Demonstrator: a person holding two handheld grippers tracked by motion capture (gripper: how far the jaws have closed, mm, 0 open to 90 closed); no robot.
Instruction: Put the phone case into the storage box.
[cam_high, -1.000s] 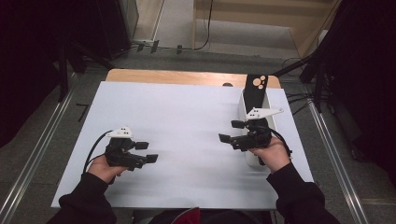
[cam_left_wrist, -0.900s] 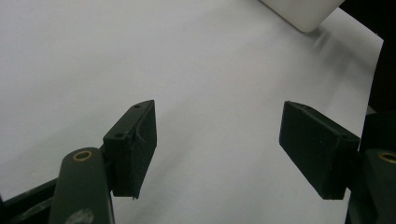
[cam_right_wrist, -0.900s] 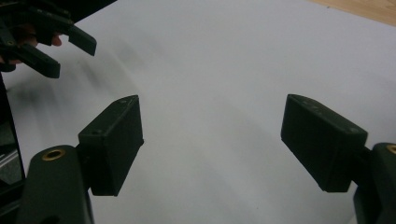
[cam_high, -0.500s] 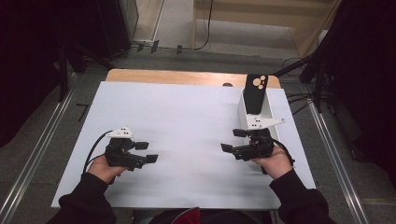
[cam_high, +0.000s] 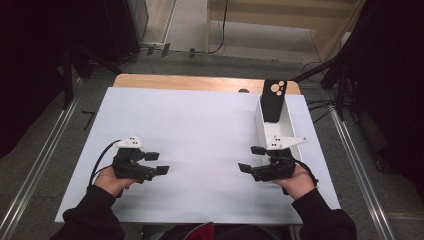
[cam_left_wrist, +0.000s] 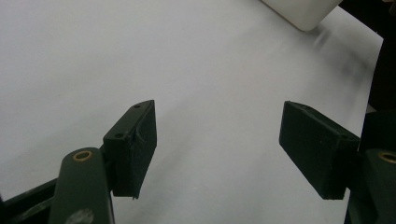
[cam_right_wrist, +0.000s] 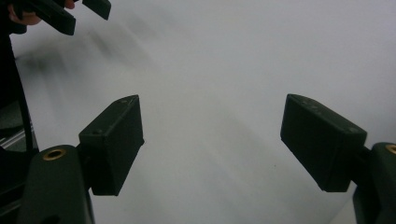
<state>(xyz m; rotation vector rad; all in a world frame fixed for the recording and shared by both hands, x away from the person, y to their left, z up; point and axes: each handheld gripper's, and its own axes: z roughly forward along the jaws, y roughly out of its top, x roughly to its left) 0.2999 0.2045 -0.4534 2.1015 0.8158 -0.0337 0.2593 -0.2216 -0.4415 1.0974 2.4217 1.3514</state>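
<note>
Both your left gripper (cam_high: 156, 163) and right gripper (cam_high: 252, 159) hang empty with jaws apart over the white sheet (cam_high: 200, 130), so swing the right one squarely toward the far-right white tray (cam_high: 263, 125) holding the upright black phone (cam_high: 273, 100).

Black sleeves; black tools (cam_high: 156, 163) (cam_high: 252, 160), grey plates, trailing cables.

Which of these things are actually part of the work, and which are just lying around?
In use:
- left gripper, open
- right gripper, open
- white tray
- black phone standing in the tray

Just there:
- white sheet
- wooden table
</note>
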